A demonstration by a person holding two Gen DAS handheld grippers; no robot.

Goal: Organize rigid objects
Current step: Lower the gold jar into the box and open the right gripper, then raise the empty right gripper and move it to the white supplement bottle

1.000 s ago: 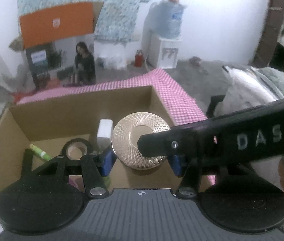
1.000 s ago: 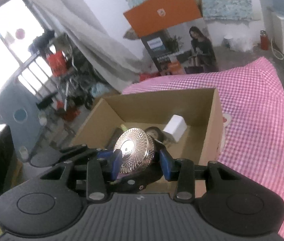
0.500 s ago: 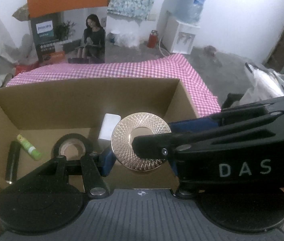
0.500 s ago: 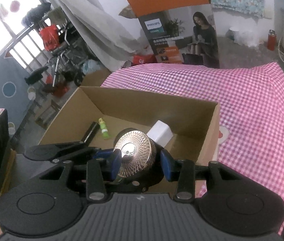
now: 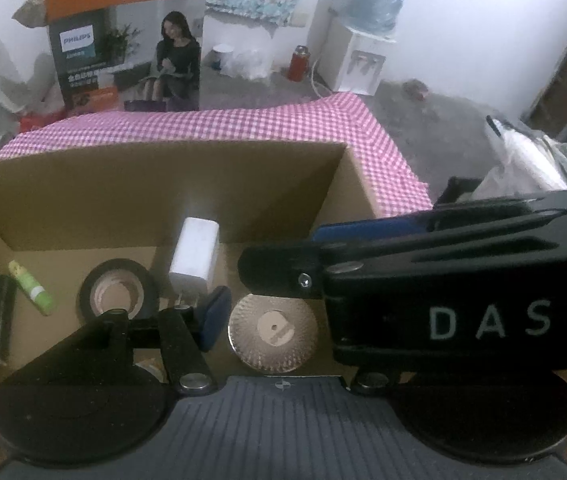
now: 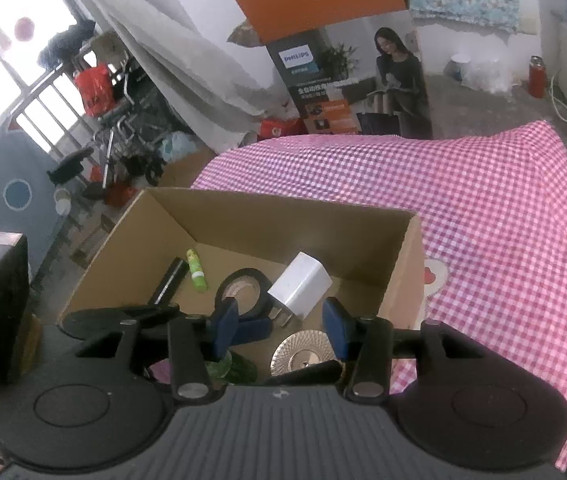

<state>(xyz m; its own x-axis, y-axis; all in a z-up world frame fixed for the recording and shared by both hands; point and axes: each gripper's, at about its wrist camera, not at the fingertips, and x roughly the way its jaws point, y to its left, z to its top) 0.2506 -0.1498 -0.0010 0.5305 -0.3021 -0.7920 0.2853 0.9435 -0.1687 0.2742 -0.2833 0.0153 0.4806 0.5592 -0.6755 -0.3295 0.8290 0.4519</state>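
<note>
A gold, ridged disc [image 5: 273, 334] [image 6: 303, 358] lies flat on the floor of the cardboard box [image 5: 163, 184] [image 6: 283, 232], near its front right corner. My left gripper [image 5: 281, 316] hovers over the disc with its jaws opening, and no pad touches it. Only its left blue pad [image 5: 213, 318] shows. The black body of the right gripper [image 5: 443, 312] hides the other. My right gripper [image 6: 279, 328] also stands above the disc, jaws opening, and both blue pads [image 6: 333, 330] are clear of it.
In the box lie a white charger [image 5: 195, 256] [image 6: 299, 286], a black tape roll [image 5: 117, 292] [image 6: 243, 288], a green tube [image 5: 31, 294] [image 6: 196, 270] and a black cylinder [image 5: 1, 320] [image 6: 169, 282]. The box sits on a pink checked cloth [image 6: 463, 200].
The disc, earlier upright between the pads of both grippers, now lies flat on the box floor. Both grippers have spread wider and sunk toward the box.
</note>
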